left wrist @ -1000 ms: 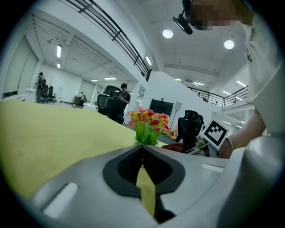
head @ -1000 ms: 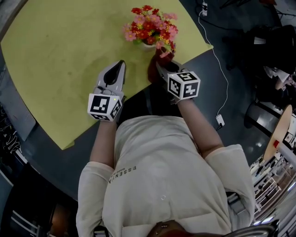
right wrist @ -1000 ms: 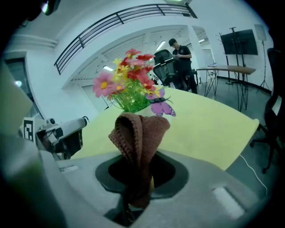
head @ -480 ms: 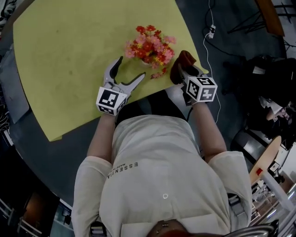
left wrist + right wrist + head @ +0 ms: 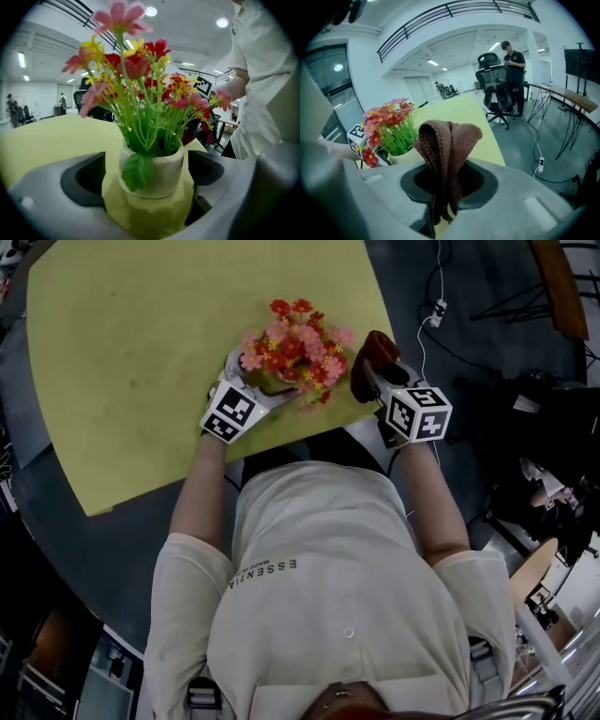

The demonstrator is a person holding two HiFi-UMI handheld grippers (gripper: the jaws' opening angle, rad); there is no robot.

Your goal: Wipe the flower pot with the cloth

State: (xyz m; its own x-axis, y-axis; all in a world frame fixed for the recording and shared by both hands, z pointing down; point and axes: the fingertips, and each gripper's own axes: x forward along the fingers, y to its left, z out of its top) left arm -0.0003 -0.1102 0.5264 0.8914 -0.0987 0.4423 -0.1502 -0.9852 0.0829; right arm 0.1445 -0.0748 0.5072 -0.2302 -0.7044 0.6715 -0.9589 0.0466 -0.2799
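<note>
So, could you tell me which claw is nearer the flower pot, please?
Left. The left claw, whose jaws have just been opening, straddles the flower pot without pressing it. The right claw, shut on the brown cloth, is to the pot's right, apart from it.

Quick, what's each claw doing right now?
Left claw: open, just been opening, flower pot between its jaws.
Right claw: closed on the brown cloth.

I see a yellow-green table top (image 5: 131, 362), dark floor (image 5: 487, 381) to its right, a white cable (image 5: 437, 309) lying there, a black office chair (image 5: 493, 91), a person (image 5: 515, 65) standing beside it
</note>
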